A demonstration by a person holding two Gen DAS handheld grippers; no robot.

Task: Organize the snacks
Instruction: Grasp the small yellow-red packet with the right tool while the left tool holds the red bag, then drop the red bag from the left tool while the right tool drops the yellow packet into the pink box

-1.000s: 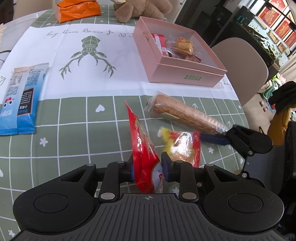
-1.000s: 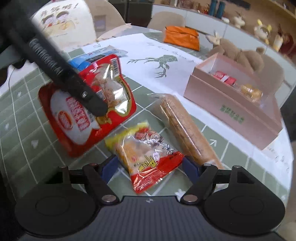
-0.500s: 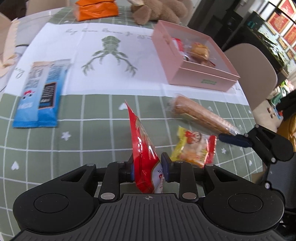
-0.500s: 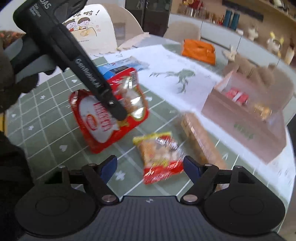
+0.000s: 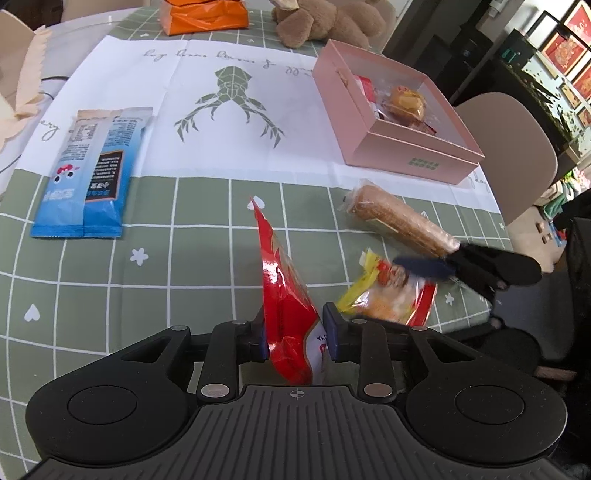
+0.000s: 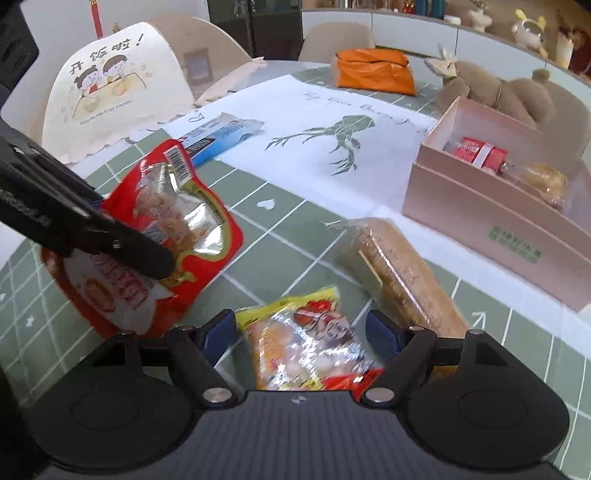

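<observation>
On the green checked surface (image 5: 110,280), the left gripper (image 5: 295,332) is pinching a soft, crinkly red foil pouch (image 5: 288,295) edge-on; the right gripper (image 6: 301,332), spread, has just been closing around a light yellow-and-red plastic snack packet (image 6: 306,347).

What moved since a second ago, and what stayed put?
The right gripper slid forward around the small yellow packet, jaws just closing in on it without pinching yet. The left gripper keeps holding the red bag. The pink box, biscuit roll and blue packet stayed put.

Contents: 1 pink cardboard box (image 5: 413,162), 1 red foil pouch (image 5: 288,306), 1 blue wrapper pack (image 5: 88,173), 1 orange bag (image 5: 205,14), 1 brown plush toy (image 5: 317,18), 2 grippers.
</observation>
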